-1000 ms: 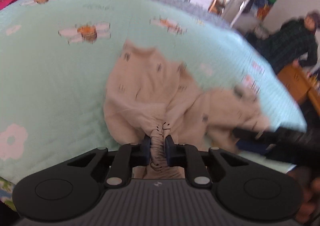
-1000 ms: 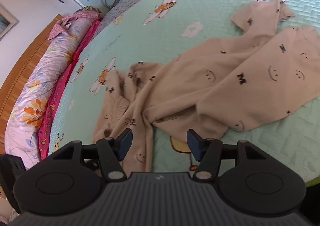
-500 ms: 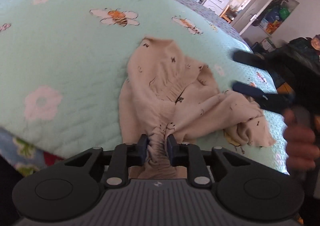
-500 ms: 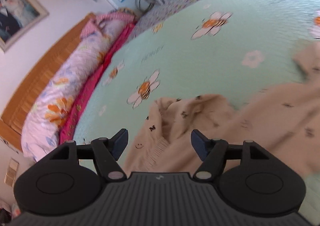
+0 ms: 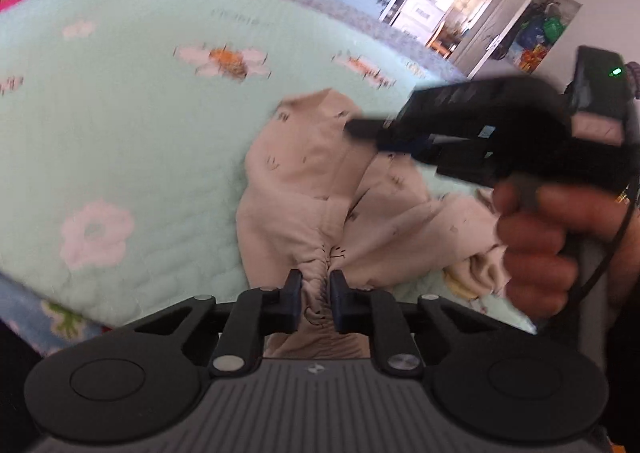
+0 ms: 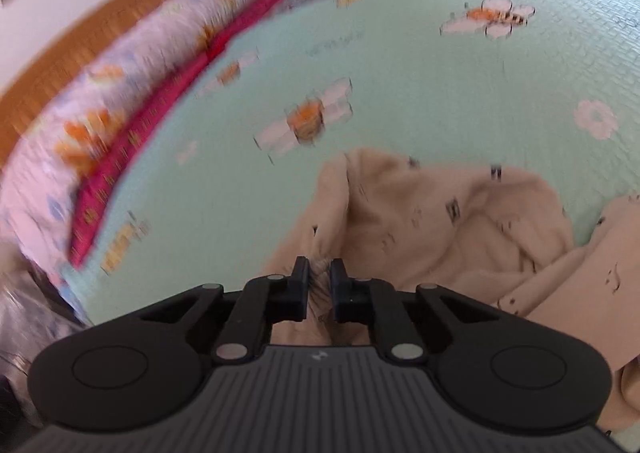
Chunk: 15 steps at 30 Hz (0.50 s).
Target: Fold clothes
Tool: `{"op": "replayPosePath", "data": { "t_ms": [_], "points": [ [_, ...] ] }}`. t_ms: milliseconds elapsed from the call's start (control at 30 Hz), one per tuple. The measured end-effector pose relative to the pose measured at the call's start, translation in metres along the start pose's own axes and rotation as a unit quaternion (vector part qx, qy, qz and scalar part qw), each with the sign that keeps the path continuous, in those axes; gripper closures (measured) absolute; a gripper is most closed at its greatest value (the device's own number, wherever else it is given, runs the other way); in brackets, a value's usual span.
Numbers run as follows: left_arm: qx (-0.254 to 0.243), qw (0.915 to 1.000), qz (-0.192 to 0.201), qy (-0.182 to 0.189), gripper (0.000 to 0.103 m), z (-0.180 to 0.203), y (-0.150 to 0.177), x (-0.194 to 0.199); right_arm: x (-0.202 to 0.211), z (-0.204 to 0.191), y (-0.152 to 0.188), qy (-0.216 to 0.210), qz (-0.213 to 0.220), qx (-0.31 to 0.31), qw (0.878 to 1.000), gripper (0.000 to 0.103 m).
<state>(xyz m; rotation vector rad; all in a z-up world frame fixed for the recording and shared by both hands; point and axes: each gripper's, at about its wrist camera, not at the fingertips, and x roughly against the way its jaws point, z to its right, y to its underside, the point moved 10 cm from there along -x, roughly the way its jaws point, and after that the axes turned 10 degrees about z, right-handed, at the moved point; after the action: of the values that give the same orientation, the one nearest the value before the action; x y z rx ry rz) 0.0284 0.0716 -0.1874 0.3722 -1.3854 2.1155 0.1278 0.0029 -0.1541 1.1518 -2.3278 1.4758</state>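
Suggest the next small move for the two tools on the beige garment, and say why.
Probably draw the two tools apart to pull the waistband taut. The left tool pinches gathered fabric of the beige garment, and the right tool, whose jaws have just closed, now pinches another bunched edge. Between them the cloth lies crumpled on the green quilt, too rumpled to fold.

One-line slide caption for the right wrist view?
Right tongs shut on gathered beige garment over a bee-print quilt.

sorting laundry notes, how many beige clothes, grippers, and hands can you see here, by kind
beige garment: 1 bunched heap; cannot tell if more than one piece
grippers: 2, left gripper and right gripper, each clamped on the cloth
hand: 1
total: 4
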Motion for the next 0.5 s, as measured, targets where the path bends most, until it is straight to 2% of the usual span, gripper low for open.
{"op": "replayPosePath", "data": {
  "t_ms": [67,167,300,367,500],
  "points": [
    [-0.013,0.9996,0.022,0.007,0.089,0.011,-0.014,0.009,0.019,-0.01,-0.029,-0.031,0.037,-0.02,0.999,0.092],
    [-0.033,0.9977,0.057,0.019,0.089,0.028,-0.038,0.021,0.042,-0.022,-0.067,-0.054,0.076,-0.028,0.995,0.092],
    [-0.043,0.9967,0.068,0.011,0.087,0.033,-0.056,0.024,0.048,-0.033,-0.097,-0.068,0.087,-0.034,0.993,0.092],
    [-0.04,0.9965,0.074,0.006,0.078,0.031,-0.064,0.023,0.044,-0.041,-0.11,-0.067,0.089,-0.027,0.993,0.092],
    [-0.023,0.9958,0.089,0.003,0.073,0.023,-0.082,0.017,0.033,-0.067,-0.144,-0.075,0.099,-0.02,0.992,0.092]
  ]
}}
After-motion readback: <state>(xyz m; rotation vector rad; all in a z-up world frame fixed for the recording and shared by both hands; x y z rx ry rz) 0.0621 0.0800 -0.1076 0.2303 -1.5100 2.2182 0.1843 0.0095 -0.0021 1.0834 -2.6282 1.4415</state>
